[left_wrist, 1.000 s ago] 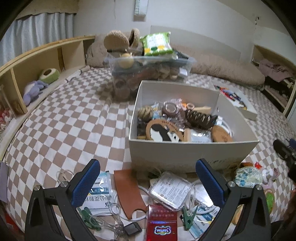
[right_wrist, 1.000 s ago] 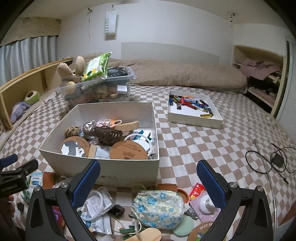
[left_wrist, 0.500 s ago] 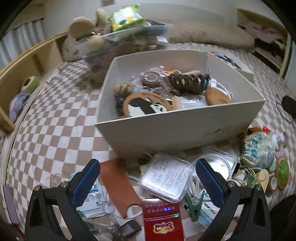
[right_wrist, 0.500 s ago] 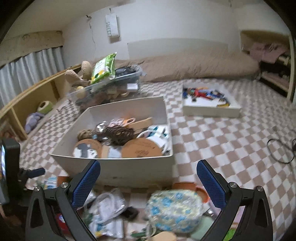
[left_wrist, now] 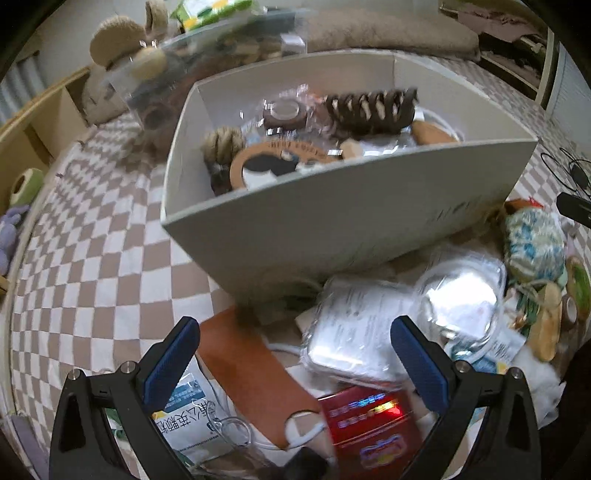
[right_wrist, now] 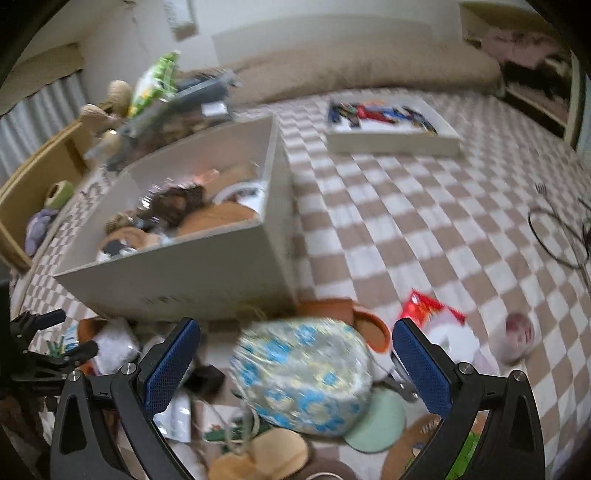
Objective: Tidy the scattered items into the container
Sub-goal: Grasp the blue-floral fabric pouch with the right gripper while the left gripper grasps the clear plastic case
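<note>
Checkered bedding [right_wrist: 388,206], wooden shelf [right_wrist: 33,184] left, pale wall [right_wrist: 295,14].

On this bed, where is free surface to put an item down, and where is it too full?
Bare checkered bedspread lies between the large white cardboard box and the shallow white tray of coloured pieces, and also left of the box. In front of the box it is crowded: a blue floral fabric pouch, a clear plastic packet and a red box.

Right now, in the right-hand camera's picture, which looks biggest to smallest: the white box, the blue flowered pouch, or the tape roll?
1. White box
2. Blue flowered pouch, though nearness to the camera enlarges it
3. Tape roll
</note>
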Tool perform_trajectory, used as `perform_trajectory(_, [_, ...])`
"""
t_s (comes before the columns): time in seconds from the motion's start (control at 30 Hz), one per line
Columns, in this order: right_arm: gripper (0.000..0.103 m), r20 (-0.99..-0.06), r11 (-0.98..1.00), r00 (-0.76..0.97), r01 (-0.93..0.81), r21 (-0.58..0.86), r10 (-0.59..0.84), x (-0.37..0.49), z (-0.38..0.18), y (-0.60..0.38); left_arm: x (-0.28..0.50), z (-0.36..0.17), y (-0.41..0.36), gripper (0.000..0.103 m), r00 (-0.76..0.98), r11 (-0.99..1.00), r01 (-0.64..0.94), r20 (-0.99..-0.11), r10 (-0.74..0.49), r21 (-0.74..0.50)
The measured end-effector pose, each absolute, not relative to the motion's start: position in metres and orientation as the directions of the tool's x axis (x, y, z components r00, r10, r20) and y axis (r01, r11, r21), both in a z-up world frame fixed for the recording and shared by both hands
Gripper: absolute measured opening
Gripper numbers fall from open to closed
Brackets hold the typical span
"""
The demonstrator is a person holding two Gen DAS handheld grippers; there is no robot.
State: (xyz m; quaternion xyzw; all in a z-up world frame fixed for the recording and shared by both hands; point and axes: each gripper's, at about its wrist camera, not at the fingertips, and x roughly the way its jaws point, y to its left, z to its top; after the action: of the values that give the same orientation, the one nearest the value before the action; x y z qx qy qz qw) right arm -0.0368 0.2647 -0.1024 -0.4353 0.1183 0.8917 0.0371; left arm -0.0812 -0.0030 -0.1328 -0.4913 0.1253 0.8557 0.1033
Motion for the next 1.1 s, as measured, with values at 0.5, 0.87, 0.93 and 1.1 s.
perform_trajectory(0.5, [0.103, -0.860, -0.987, -0.506, -0.156, 0.024, 0.059, -0.048, -0.150, 0.238, -0.072, -0.138, 0.003, 0.103, -0.462, -0.936, -0.350, -0.875, 0.143, 0.032])
perform_trajectory(0.87, [0.053, -0.851, -0.974, -0.521, -0.216, 0.060, 0.063, -0.040, -0.151, 0.252, -0.073, -0.146, 0.009, 0.103, -0.419, -0.926, -0.377, -0.891, 0.175, -0.005])
perform_trajectory(0.93, [0.046, -0.849, -0.973, -0.526, -0.217, 0.081, 0.046, -0.039, -0.150, 0.253, -0.074, -0.147, 0.011, 0.103, -0.414, -0.919, -0.393, -0.891, 0.187, -0.011])
perform_trajectory(1.1, [0.036, -0.797, -0.958, -0.604, -0.219, 0.184, -0.016, -0.028, -0.138, 0.259, -0.072, -0.152, 0.023, 0.103, -0.399, -0.891, -0.454, -0.895, 0.201, 0.003])
